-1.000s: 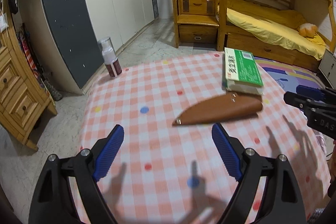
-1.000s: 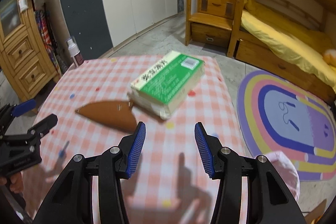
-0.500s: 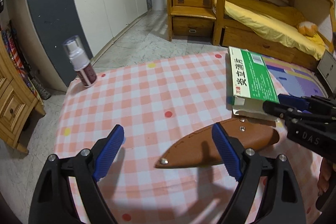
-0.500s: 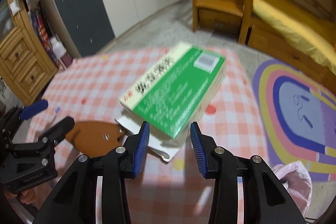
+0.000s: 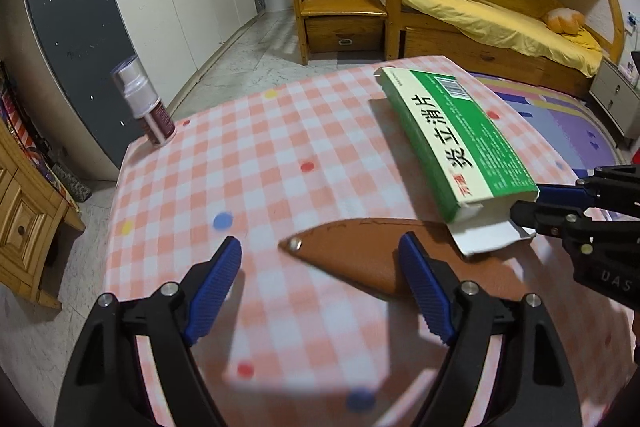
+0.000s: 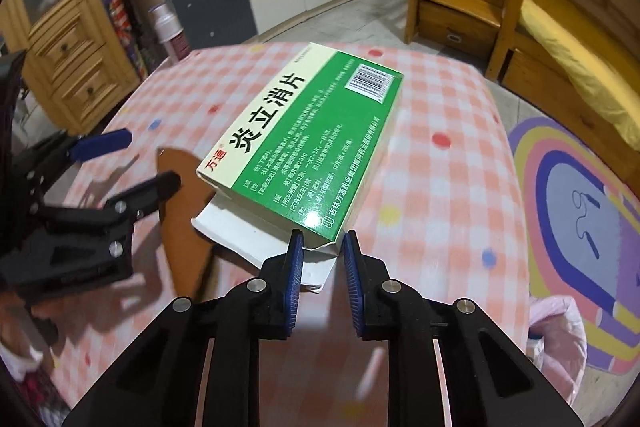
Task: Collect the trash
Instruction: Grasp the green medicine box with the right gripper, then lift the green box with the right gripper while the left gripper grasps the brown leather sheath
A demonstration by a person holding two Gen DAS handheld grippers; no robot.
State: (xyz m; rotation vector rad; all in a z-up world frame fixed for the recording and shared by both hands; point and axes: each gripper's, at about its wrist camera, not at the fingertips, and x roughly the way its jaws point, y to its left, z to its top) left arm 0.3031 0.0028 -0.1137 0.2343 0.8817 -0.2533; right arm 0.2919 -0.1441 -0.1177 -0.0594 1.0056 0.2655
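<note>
Your right gripper [image 6: 321, 241] closing around the green box's [image 6: 316, 131] near corner (contact unclear), left gripper [image 5: 320, 259] wide apart, brown sheath [image 5: 360, 259] at its two o'clock.

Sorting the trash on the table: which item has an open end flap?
The green medicine box: its white end flap hangs open. The brown leather sheath and spray bottle have no flap.

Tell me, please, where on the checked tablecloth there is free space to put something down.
Free: the wide stretch between the spray bottle and the green box, and the cloth right of the box. Crowded: where the box's open flap, the brown sheath and both grippers meet.
</note>
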